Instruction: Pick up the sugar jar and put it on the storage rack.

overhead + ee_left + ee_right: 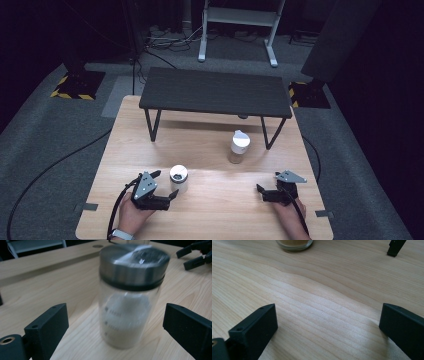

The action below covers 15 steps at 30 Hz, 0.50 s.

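High view: the left gripper stands wide, the steel-lidded jar just ahead of its tips, untouched. Left gripper view: that jar sits between the jaws, probably glass, slippery and breakable, best taken mid-body below the lid. Right gripper view: the right gripper gapes over bare tabletop.

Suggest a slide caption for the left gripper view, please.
Open left gripper straddling a steel-lidded glass jar on the wooden table.

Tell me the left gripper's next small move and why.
Probably ease forward and close on the jar. The left gripper stands open with the steel-lidded jar upright between its jaws, gaps on both sides, so nothing is gripped yet. The right gripper rests apart, open.
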### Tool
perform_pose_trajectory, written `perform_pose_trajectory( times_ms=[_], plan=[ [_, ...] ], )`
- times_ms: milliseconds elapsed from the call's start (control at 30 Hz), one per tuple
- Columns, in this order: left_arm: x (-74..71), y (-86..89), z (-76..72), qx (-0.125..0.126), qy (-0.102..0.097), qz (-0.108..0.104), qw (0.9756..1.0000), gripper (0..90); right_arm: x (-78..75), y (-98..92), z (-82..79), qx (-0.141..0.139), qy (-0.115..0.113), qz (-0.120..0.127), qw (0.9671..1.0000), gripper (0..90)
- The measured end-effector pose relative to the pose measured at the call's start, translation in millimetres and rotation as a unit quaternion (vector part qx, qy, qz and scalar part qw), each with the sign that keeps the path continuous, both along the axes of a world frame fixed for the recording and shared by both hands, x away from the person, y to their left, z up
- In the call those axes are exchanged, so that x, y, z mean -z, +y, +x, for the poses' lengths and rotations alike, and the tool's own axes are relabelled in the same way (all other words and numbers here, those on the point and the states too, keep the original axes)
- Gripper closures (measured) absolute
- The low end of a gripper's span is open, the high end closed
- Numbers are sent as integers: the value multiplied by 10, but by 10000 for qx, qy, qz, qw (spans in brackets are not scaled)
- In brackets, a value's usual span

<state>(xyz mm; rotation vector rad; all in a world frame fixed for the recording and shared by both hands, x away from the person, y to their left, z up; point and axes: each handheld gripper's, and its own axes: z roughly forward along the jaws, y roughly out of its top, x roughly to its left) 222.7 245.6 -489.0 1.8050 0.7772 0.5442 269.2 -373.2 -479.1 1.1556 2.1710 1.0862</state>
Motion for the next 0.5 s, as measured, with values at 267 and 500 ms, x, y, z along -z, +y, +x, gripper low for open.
perform_pose_trajectory(
  times_ms=[267, 500],
  plan=[
    [55, -187, 93, -20, 53, -93, 9999, 99, 1, -2, 0, -5, -2, 2, 10000, 15],
    [130, -298, 110, -150, 70, -100, 9998, 269, 1, -2, 0, -5, -2, 2, 10000, 14]
  ],
)
